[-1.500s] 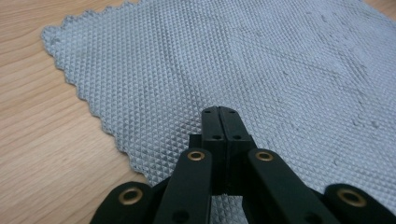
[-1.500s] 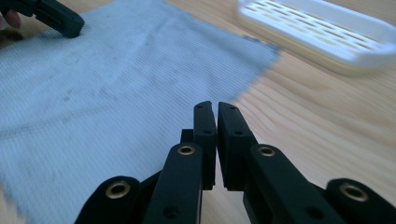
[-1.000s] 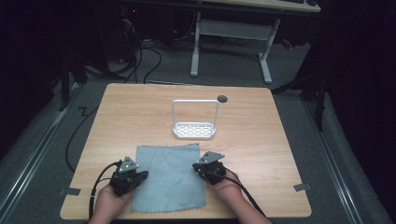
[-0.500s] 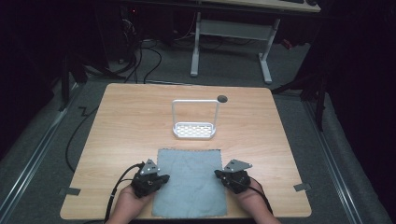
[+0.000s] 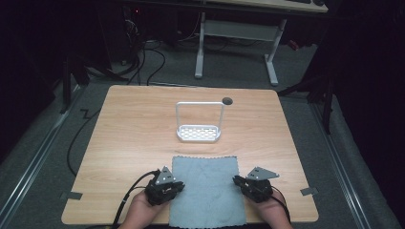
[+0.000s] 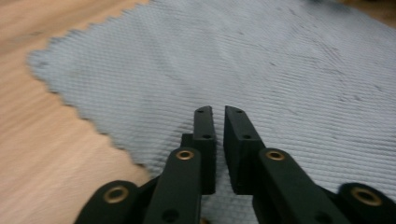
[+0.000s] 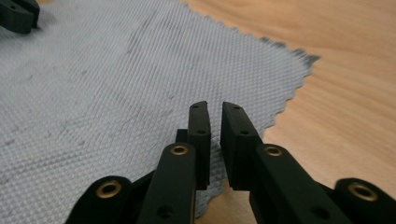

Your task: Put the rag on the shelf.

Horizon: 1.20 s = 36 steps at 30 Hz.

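While I sit at the near edge, this is how things lie:

Table: a light wooden tabletop (image 5: 129, 143) with a small dark round hole (image 5: 227, 101) toward 12 o'clock.

Cloth: a flat grey-blue woven cloth with zigzag-cut edges (image 5: 206, 188) lies spread at 6 o'clock on the table, its near edge reaching the table's near edge. Its weave fills much of my left gripper view (image 6: 261, 70) and right gripper view (image 7: 116, 84).

Rack: a white perforated tray with a tall wire hoop (image 5: 199, 129) stands upright near the table's middle, at 12 o'clock from the cloth and apart from it.

Left gripper: my black two-jaw left gripper (image 5: 165, 187) sits at the cloth's 9 o'clock edge. Along its own jaws (image 6: 218, 116) I see a narrow slit between them with nothing in it, tips over the cloth just inside the zigzag border.

Right gripper: my black two-jaw right gripper (image 5: 253, 185) sits at the cloth's 3 o'clock edge. Its jaws (image 7: 215, 112) stand nearly together, a thin empty gap, over the cloth's edge with bare wood at 3 o'clock.

Hands: my left hand (image 5: 141, 214) and right hand (image 5: 272, 212) come in from 6 o'clock.
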Available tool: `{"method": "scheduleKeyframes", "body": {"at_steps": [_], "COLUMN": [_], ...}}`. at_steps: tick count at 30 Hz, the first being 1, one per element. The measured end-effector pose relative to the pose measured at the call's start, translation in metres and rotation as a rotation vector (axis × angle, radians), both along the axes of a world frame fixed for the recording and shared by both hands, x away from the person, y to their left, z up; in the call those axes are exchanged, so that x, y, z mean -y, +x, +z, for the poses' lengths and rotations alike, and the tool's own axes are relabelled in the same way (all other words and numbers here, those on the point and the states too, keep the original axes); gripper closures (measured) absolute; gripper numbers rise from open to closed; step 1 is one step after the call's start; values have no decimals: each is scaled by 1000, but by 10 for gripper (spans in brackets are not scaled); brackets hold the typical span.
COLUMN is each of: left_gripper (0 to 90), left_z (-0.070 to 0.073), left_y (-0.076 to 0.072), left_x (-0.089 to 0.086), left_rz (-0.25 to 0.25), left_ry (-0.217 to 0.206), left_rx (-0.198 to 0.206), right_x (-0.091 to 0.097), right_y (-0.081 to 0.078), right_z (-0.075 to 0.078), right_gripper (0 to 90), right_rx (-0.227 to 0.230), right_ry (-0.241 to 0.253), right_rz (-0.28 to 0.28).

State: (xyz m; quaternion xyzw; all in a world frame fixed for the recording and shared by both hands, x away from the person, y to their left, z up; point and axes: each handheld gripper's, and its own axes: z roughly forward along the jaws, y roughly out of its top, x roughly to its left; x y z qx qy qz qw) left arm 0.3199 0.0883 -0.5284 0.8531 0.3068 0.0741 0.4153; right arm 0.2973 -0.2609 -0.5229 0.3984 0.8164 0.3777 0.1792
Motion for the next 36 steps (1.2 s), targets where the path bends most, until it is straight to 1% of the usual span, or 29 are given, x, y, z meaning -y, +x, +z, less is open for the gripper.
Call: {"method": "scheduleKeyframes", "body": {"at_steps": [1, 2, 4, 5, 6, 7, 9, 10, 12, 13, 14, 15, 16, 18, 19, 20, 23, 24, 26, 27, 28, 30, 31, 32, 33, 34, 35, 36], "left_gripper": [764, 739, 699, 667, 636, 636, 598, 588, 589, 584, 568, 561, 557, 556, 556, 550, 553, 572, 573, 586, 620, 636, 656, 705, 732, 769, 797, 797], "left_z": [0, 2, 3, 3, 3, 3, 1, 1, 0, 0, 0, 0, 1, 1, 1, -1, -2, -3, -3, -3, -3, -3, -3, -4, -4, -5, -5, -6], "left_y": [0, 8, 18, 23, 23, 28, 41, 41, 49, 52, 59, 59, 65, 67, 69, 75, 79, 80, 82, 83, 82, 82, 81, 79, 79, 78, 78, 77], "left_x": [0, -9, -17, -20, -20, -23, -28, -28, -27, -26, -24, -24, -20, -18, -17, -13, -10, -8, -6, -5, -3, -1, 0, 3, 3, 4, 4, 4], "left_rz": [0, 71, 126, 151, 151, 170, 209, 209, 242, 247, 251, 251, 255, 254, 257, 248, 245, 249, 248, 248, 247, 240, 239, 241, 241, 254, 254, 256], "left_ry": [0, -19, -33, -34, -34, -40, -41, -41, -31, -32, -39, -39, -39, -38, -36, -35, -30, -28, -31, -29, -26, -24, -20, -10, -10, -26, -26, -34], "left_rx": [0, 19, 33, 37, 37, 34, 18, 18, 15, 10, -3, -3, -12, -11, -22, -40, -52, -56, -52, -53, -48, -47, -40, -26, -26, -32, -32, -36], "right_x": [0, 4, 6, 7, 7, 7, 7, 7, 8, 8, 8, 8, 8, 7, 7, 7, 7, 7, 8, 8, 8, 8, 8, 8, 8, 8, 8, 9], "right_y": [0, 1, 1, 1, 1, 2, 2, 2, 2, 2, 2, 2, 1, 1, 1, 1, 2, 3, 3, 3, 4, 4, 5, 6, 7, 8, 8, 10], "right_z": [0, 2, 2, 3, 3, 2, 2, 2, 3, 3, 4, 4, 4, 4, 4, 4, 4, 3, 3, 2, 2, 2, 2, 1, 1, 1, 1, 1], "right_gripper": [816, 781, 764, 742, 742, 728, 703, 703, 661, 662, 673, 673, 681, 681, 677, 658, 647, 640, 638, 635, 631, 628, 621, 603, 595, 584, 584, 575], "right_rx": [0, 16, 32, 34, 34, 39, 46, 46, 54, 54, 61, 61, 63, 64, 66, 67, 66, 63, 57, 50, 51, 46, 42, 36, 33, 28, 28, 29], "right_ry": [0, 12, 16, 16, 16, 15, 7, 7, 11, 15, 17, 17, 15, 13, 15, 20, 19, 17, 16, 20, 21, 25, 29, 31, 32, 31, 31, 31], "right_rz": [0, -11, -10, -11, -11, -9, 1, 1, -2, -11, -14, -14, -23, -30, -28, -27, -29, -30, -34, -41, -34, -36, -36, -37, -41, -45, -45, -51]}}
